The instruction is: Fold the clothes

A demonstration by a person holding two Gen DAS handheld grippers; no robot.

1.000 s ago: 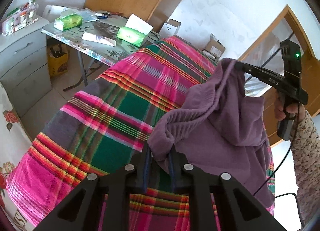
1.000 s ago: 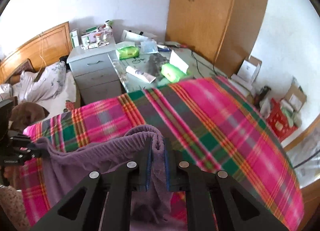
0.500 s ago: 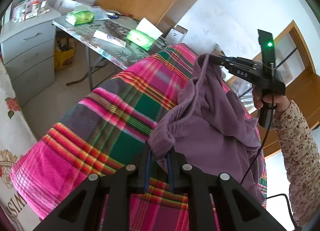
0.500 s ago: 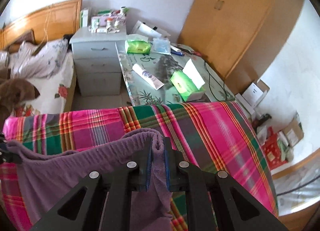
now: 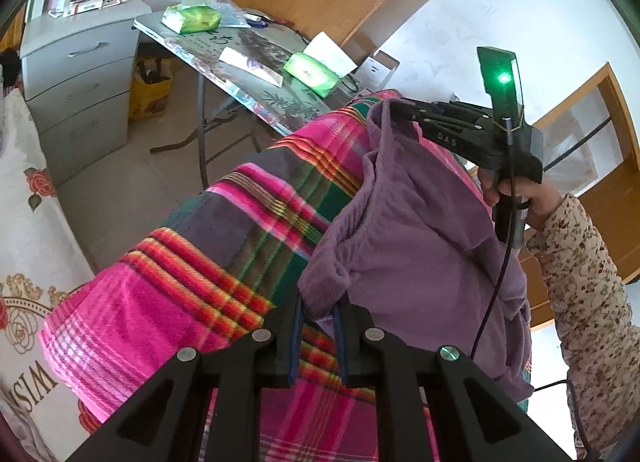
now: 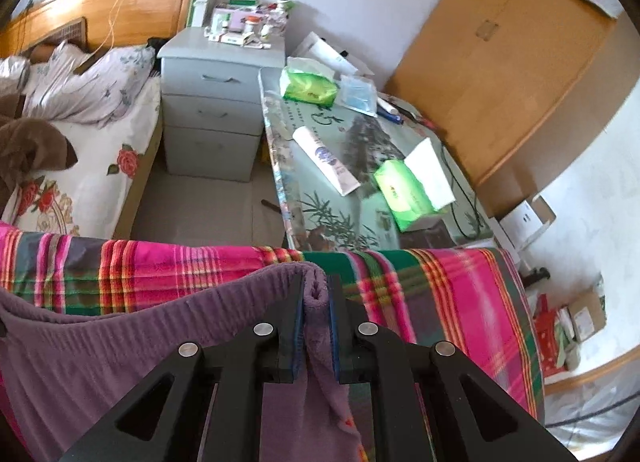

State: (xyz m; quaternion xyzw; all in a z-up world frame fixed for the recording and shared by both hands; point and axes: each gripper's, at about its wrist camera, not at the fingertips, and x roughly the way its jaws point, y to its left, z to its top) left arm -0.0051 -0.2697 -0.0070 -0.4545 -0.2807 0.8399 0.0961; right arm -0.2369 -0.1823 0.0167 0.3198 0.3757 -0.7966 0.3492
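Holding the purple garment point(image 5: 420, 230) up above the plaid blanket point(image 5: 192, 286), both tools pinch it: the left gripper point(image 5: 318, 320) at bottom centre of its view has a bunched edge between its fingers, and the right gripper point(image 6: 316, 304) clamps a folded hem. In the left view, the cloth sags between them at centre right. To fold well, I would draw the two corners level and taut, then lower the garment flat onto the blanket without loosening either pinch.
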